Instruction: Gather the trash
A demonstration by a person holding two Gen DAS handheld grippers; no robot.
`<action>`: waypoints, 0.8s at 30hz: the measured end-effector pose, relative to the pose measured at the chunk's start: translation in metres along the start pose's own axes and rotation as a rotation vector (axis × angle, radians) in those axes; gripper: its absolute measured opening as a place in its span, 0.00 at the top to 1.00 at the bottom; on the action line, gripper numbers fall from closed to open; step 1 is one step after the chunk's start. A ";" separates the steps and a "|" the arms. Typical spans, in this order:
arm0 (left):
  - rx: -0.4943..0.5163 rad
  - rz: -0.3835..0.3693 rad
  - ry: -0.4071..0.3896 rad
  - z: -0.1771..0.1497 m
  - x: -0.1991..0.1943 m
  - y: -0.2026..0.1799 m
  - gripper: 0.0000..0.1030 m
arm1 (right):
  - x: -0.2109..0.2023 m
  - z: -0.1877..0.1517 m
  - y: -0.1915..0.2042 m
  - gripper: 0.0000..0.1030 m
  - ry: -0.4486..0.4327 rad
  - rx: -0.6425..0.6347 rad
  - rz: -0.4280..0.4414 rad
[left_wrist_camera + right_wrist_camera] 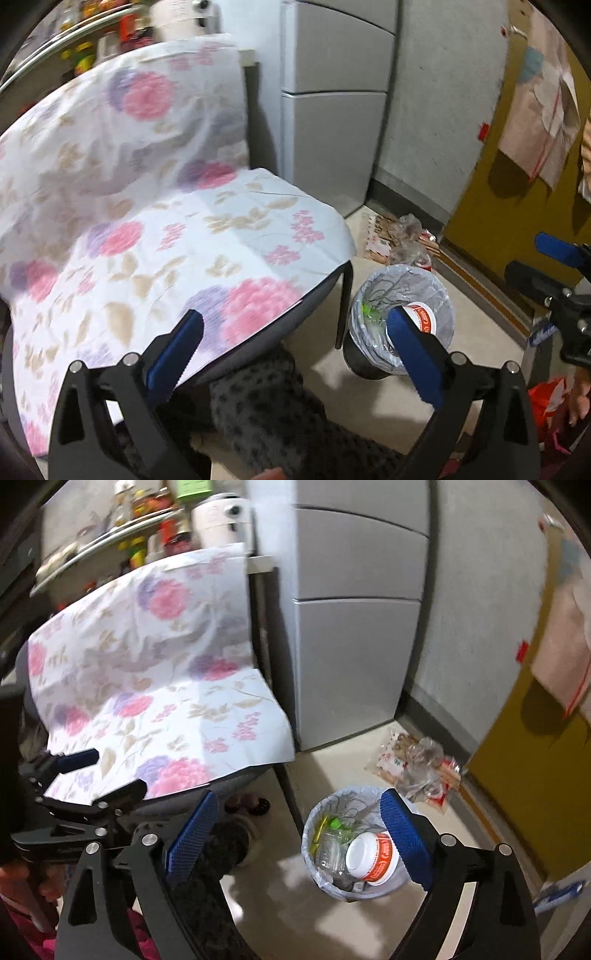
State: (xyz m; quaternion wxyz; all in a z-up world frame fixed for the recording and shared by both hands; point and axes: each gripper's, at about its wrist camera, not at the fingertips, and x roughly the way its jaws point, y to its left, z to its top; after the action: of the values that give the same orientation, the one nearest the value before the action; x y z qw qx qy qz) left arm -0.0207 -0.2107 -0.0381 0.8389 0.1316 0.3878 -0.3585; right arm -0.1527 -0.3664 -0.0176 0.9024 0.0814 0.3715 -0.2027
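A small trash bin point(328, 884) with a grey liner stands on the floor beside a chair; it also shows in the left wrist view point(441, 291). Inside lie a white and orange paper cup point(373, 860), a clear plastic bottle point(330, 845) with a green cap and yellow scraps. My left gripper point(295, 332) is open and empty, held above the chair's front edge. My right gripper point(297, 814) is open and empty, above the floor just left of the bin. Each gripper shows at the edge of the other's view.
A chair draped in a floral cloth point(147, 221) fills the left. A grey fridge point(351, 646) stands behind it. Crumpled plastic bags and wrappers point(417, 764) lie on the floor by the yellow door point(524, 775). A shelf with bottles point(140, 528) is at the back left.
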 end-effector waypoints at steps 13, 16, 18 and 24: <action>-0.088 0.123 -0.009 -0.019 -0.075 0.036 0.06 | -0.053 0.013 0.036 0.13 -0.039 -0.089 0.055; -0.108 0.140 -0.010 -0.021 -0.081 0.040 0.06 | -0.058 0.013 0.038 0.13 -0.043 -0.096 0.058; -0.120 0.146 -0.006 -0.022 -0.082 0.044 0.06 | -0.058 0.013 0.039 0.13 -0.042 -0.105 0.059; -0.122 0.155 -0.004 -0.021 -0.080 0.044 0.06 | -0.054 0.013 0.037 0.13 -0.035 -0.098 0.052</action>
State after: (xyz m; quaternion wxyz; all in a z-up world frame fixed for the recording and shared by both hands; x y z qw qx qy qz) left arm -0.0363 -0.1291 0.0052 0.8713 0.1091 0.3960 -0.2685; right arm -0.1637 -0.3197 0.0295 0.9167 0.0429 0.3627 -0.1620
